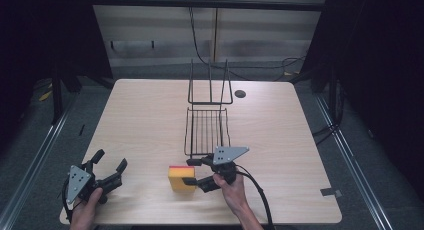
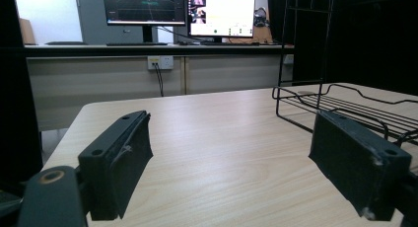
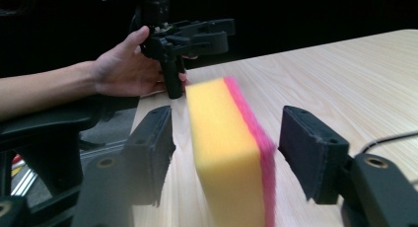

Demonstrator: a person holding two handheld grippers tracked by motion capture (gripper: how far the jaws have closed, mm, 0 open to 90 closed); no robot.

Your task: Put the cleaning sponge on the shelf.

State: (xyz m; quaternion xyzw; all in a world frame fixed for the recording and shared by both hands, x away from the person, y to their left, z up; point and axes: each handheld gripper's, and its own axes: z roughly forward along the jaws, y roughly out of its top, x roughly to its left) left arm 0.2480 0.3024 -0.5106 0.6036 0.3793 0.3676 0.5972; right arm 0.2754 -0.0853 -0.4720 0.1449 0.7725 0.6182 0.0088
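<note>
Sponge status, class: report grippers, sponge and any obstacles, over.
Right gripper open, fingers straddling sponge, not gripping. Left gripper open, idle. Wire rack behind sponge, apart.

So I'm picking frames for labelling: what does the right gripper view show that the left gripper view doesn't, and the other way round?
Right gripper view: a yellow sponge with a pink layer stands between the right tongs, a gap showing on each side, and farther off a hand holds the left tongs.

Left gripper view: the black wire rack, monitors on a desk behind, and open tongs with nothing between them.

Both: the light wooden table.
</note>
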